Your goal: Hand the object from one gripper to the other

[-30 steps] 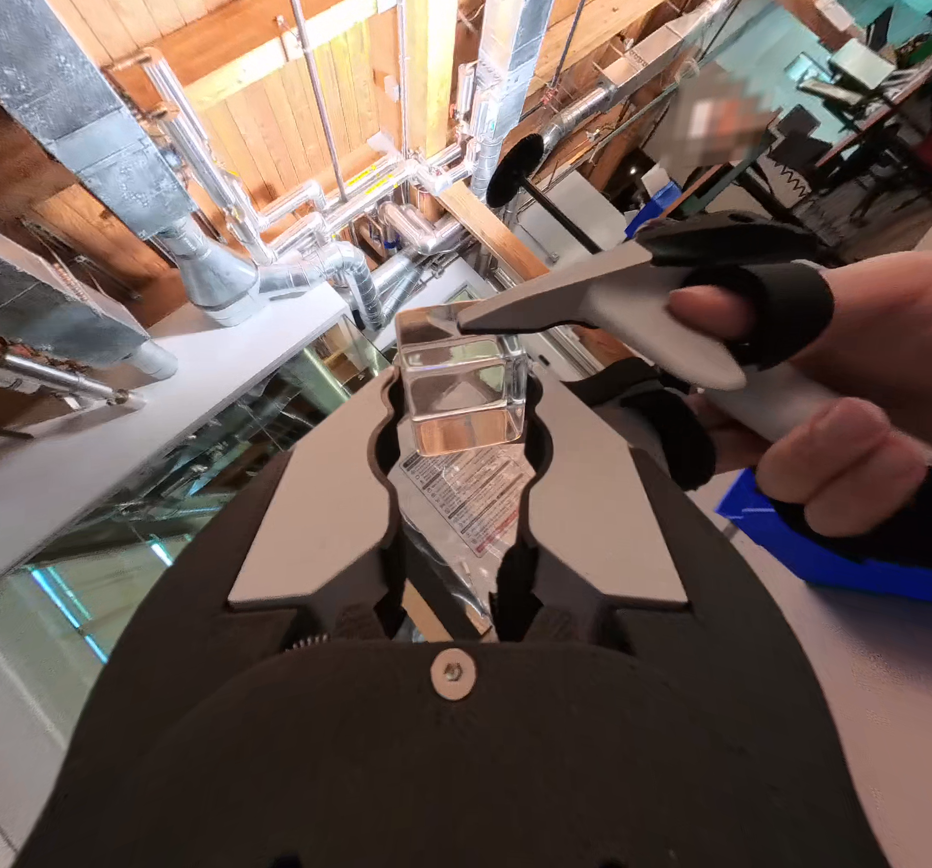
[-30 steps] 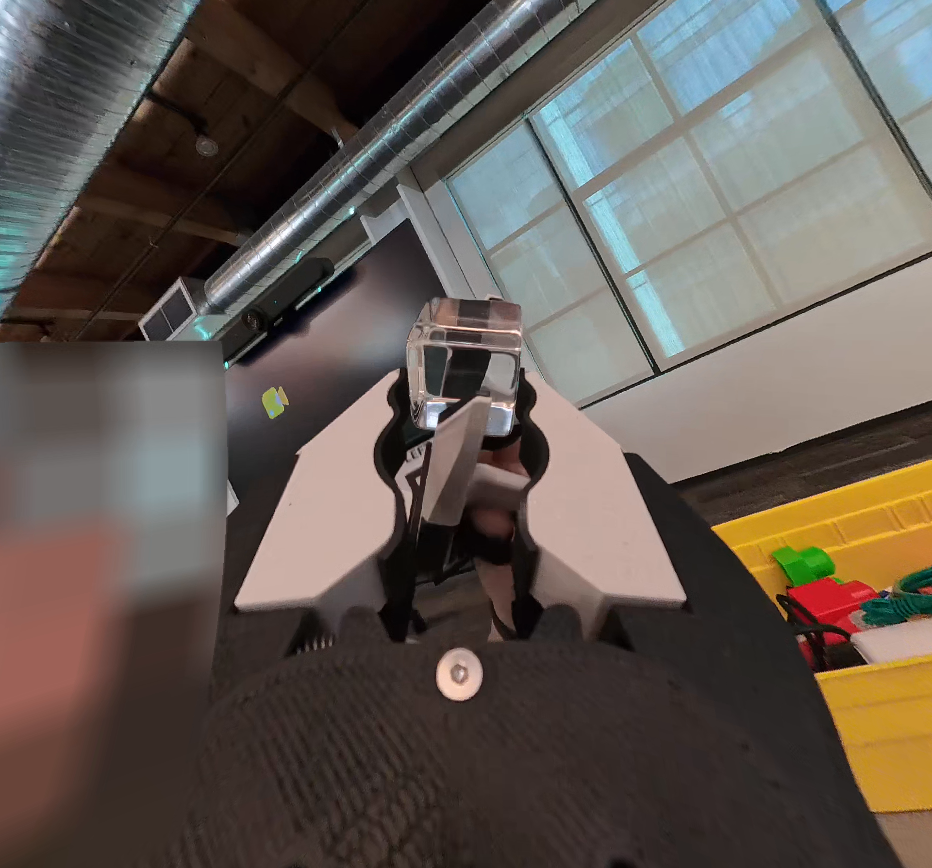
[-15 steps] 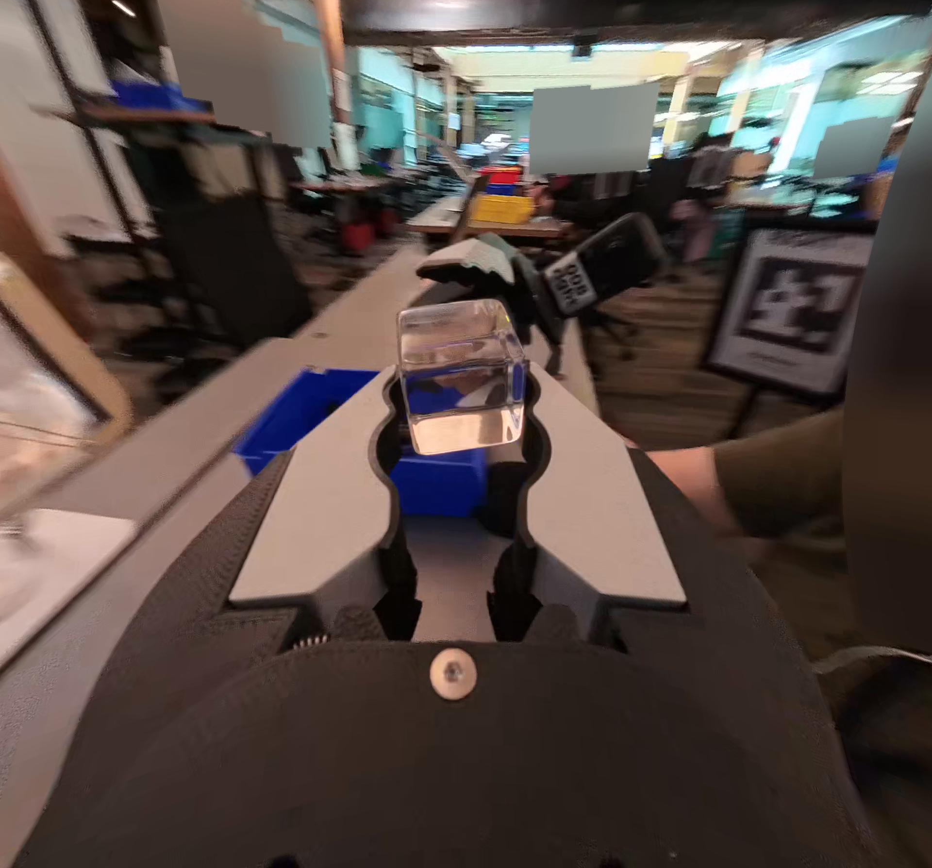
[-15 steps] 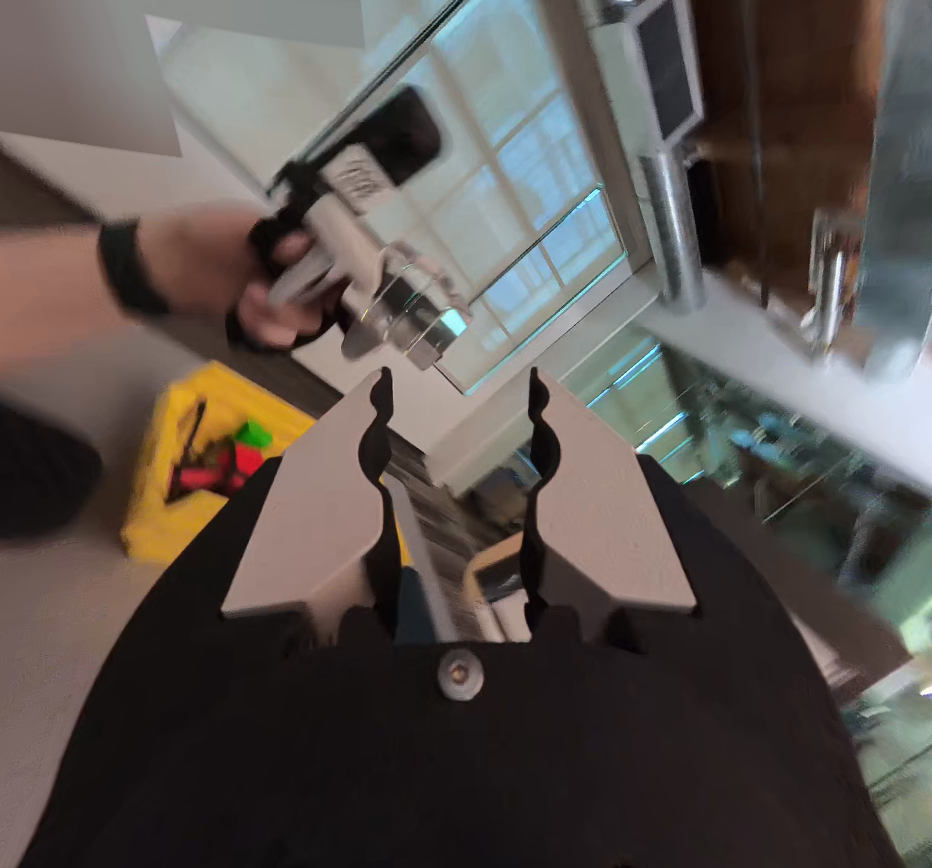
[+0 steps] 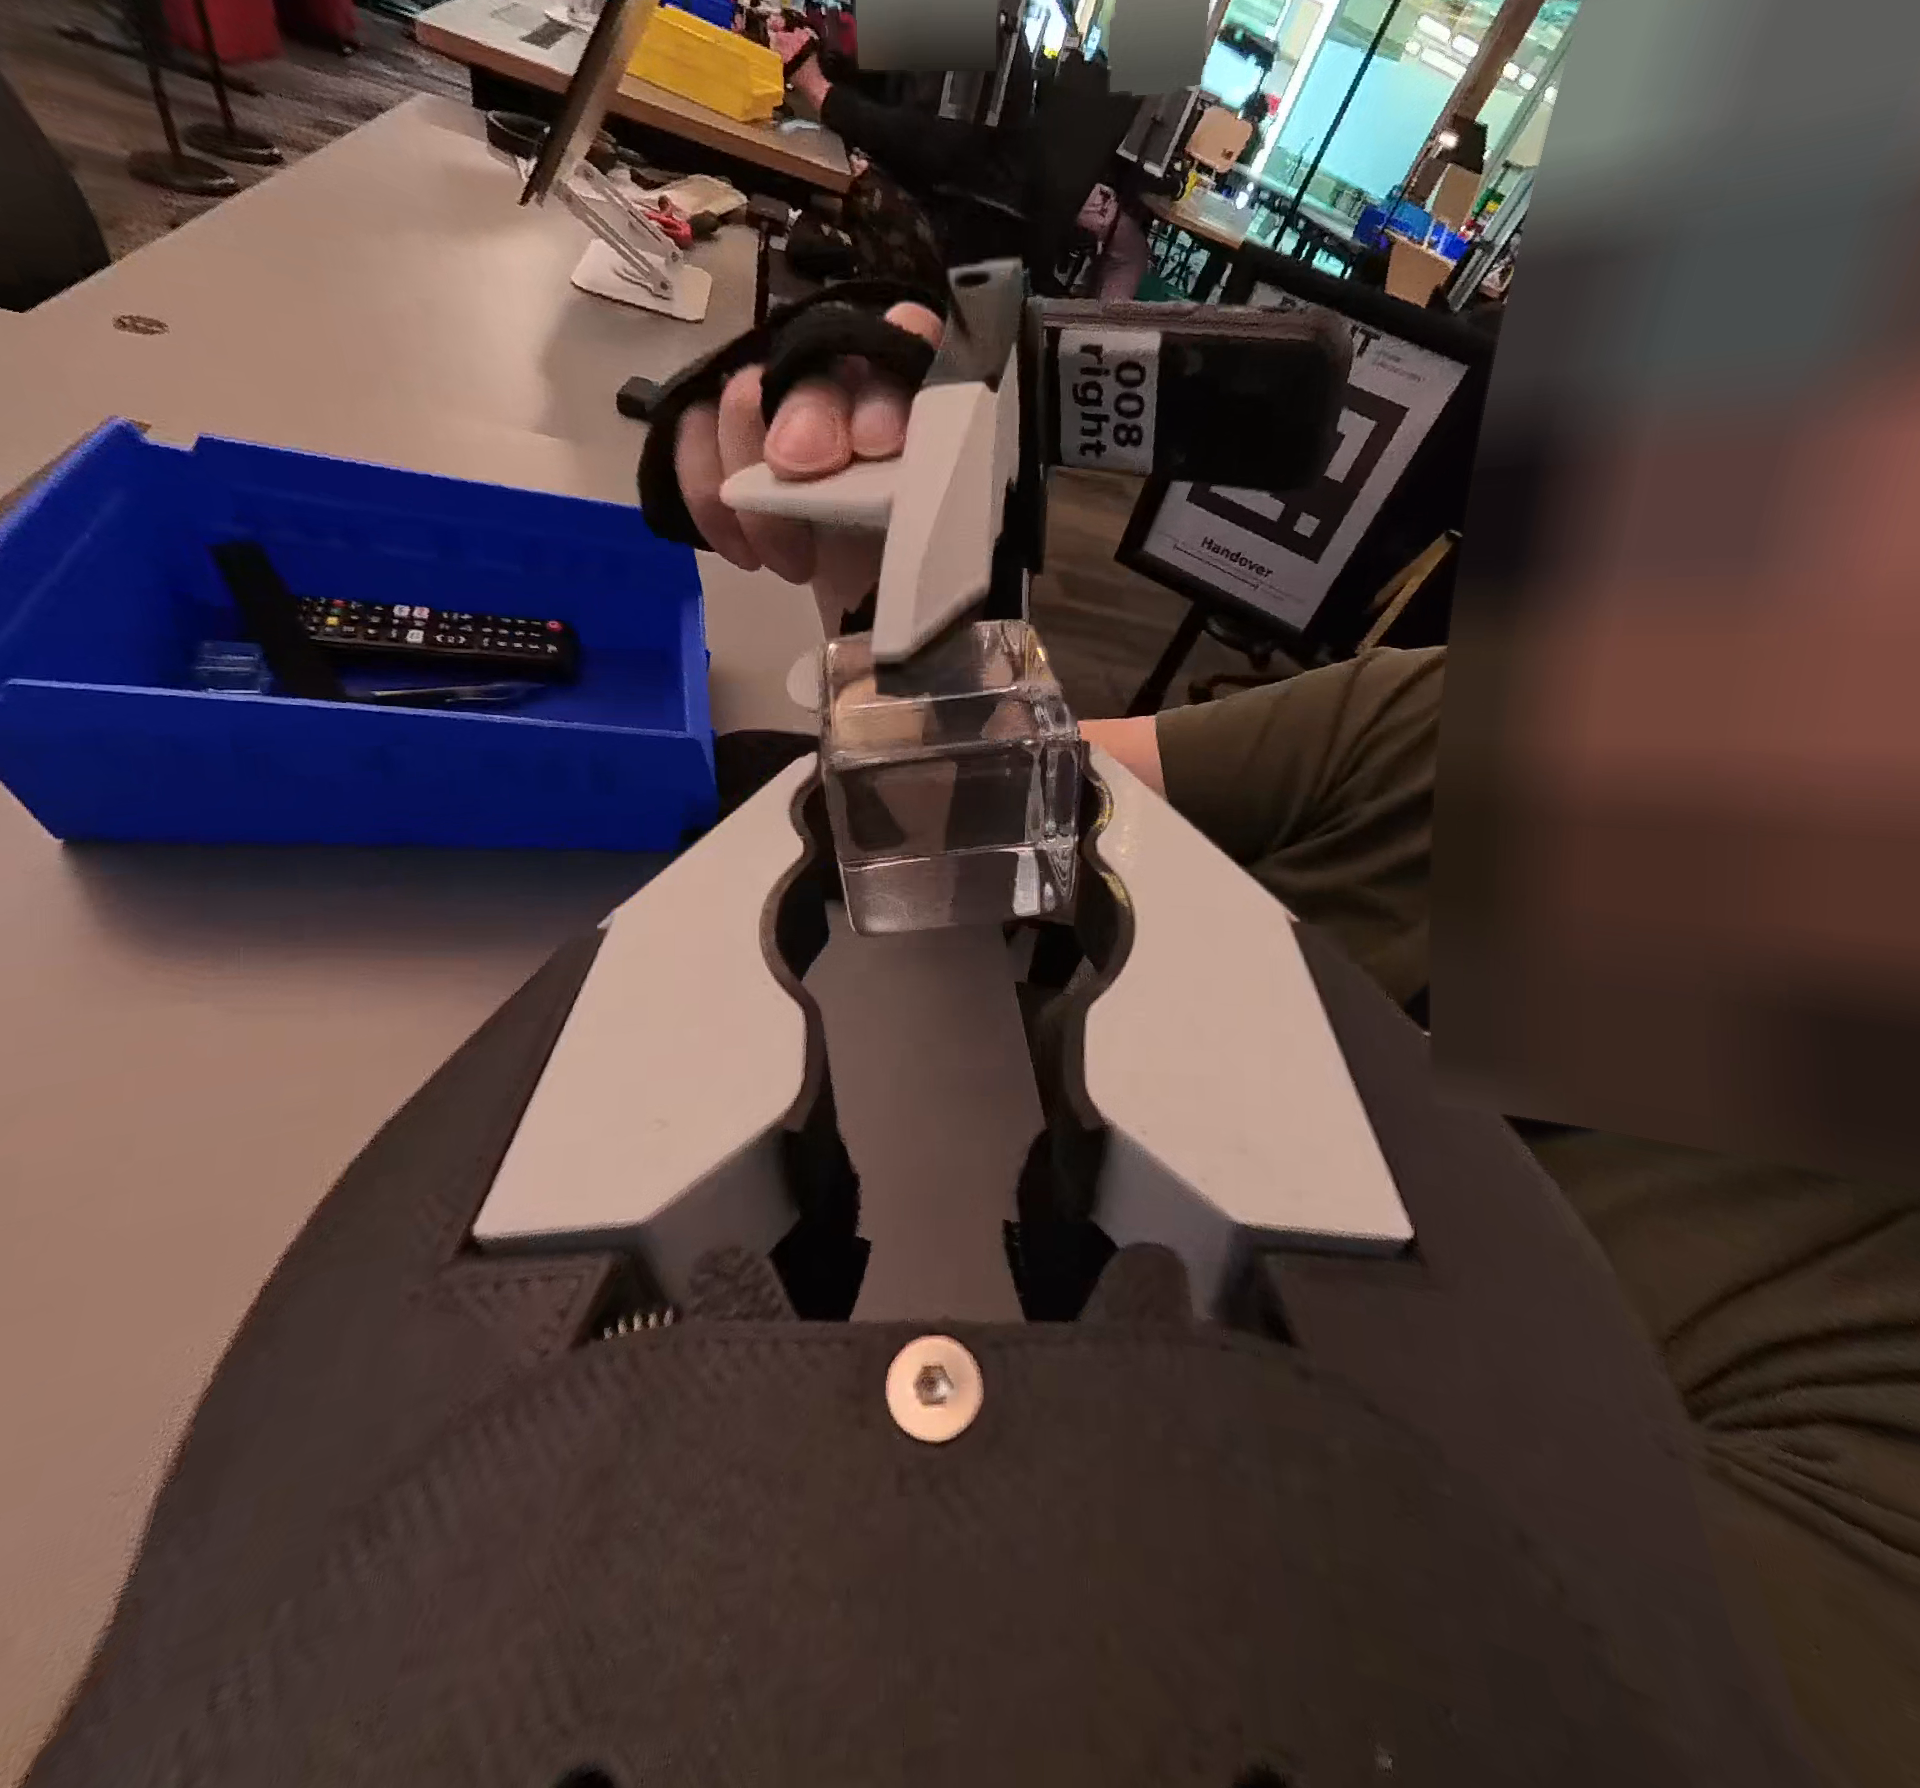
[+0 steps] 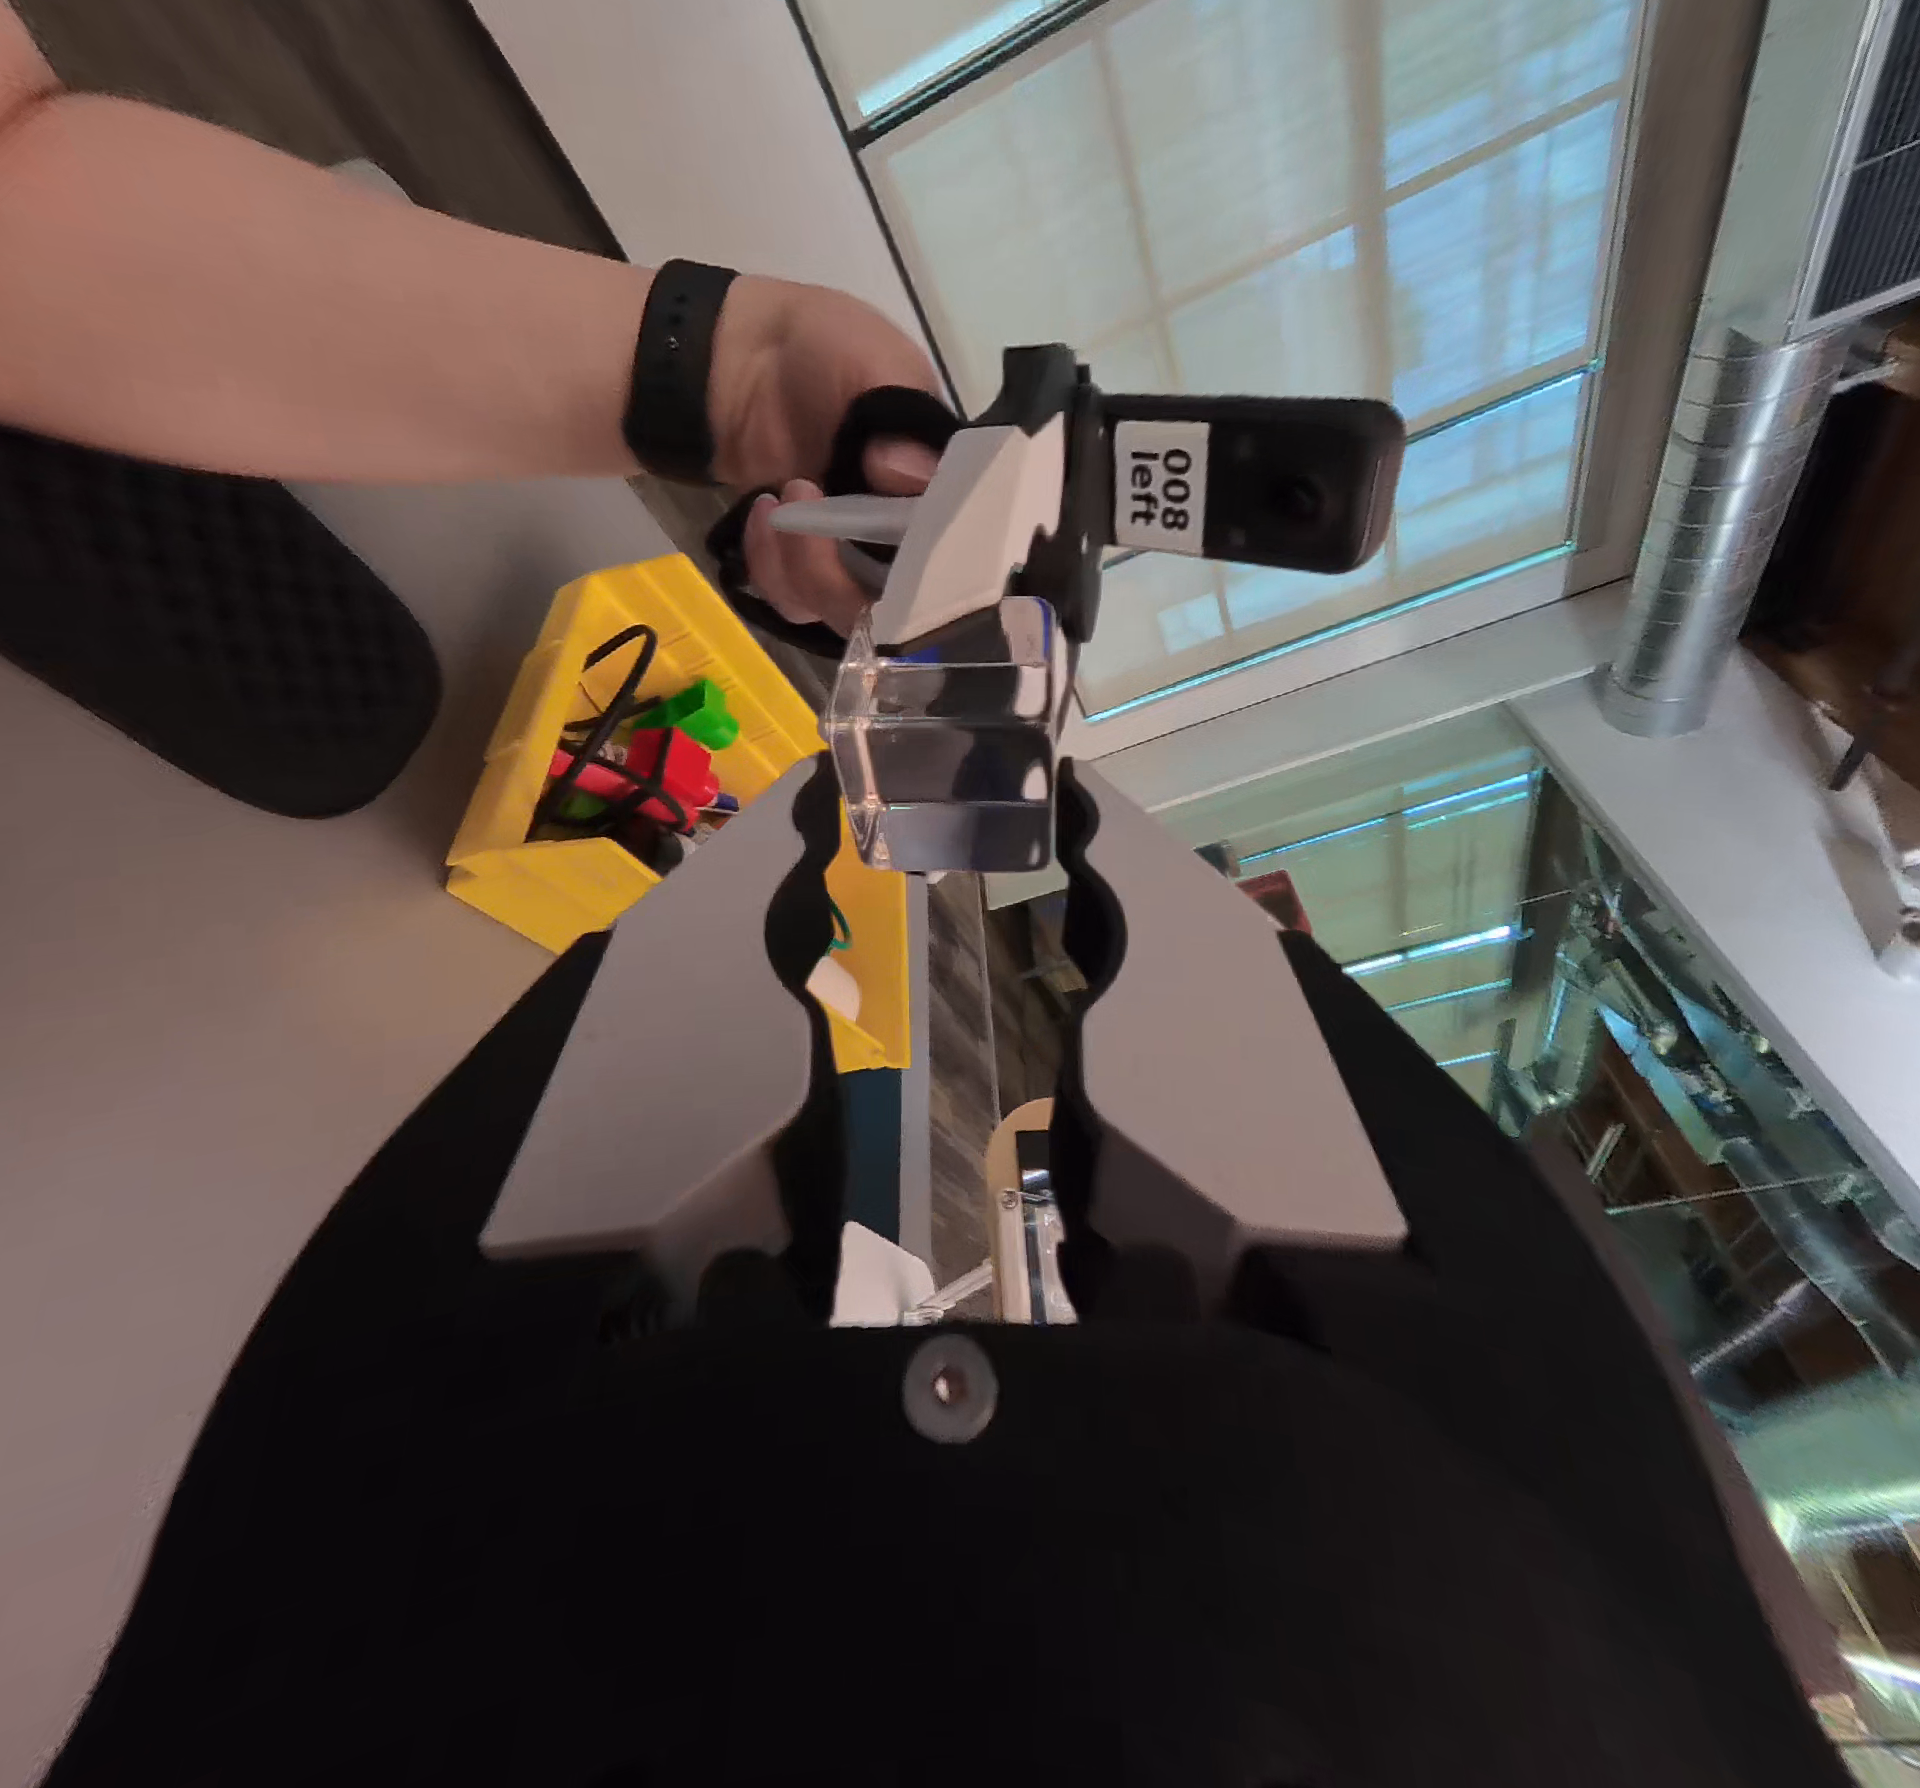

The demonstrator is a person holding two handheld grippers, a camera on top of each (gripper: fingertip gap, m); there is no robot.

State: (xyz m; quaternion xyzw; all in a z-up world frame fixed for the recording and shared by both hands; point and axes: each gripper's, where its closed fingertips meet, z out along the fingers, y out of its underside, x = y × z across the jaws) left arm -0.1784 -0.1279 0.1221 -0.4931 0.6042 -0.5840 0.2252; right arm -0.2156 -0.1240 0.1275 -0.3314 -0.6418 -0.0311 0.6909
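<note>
A clear cube (image 5: 948, 782) sits between the fingertips of my left gripper (image 5: 950, 834), which is shut on its two sides and holds it above the table. In the left wrist view my right gripper comes down from above, and one grey finger (image 5: 935, 512) lies on the cube's top left edge. In the right wrist view the cube (image 6: 940, 751) is between the tips of my right gripper (image 6: 945, 803), whose jaws are closed onto its sides. The left gripper's finger (image 6: 956, 533) shows on the far side of the cube.
A blue bin (image 5: 343, 788) with a black remote (image 5: 436, 632) stands on the grey table (image 5: 260, 1011) to the left. A yellow bin (image 6: 530, 871) of small parts and a black pad (image 6: 208, 647) are on the other side. A framed sign (image 5: 1299, 512) stands behind. The tips of both grippers are at nearly the same place.
Half a second ago my right gripper was open and apart from the cube. Now it has come back and closed on it. The left gripper has kept hold of the cube and swung downward.
</note>
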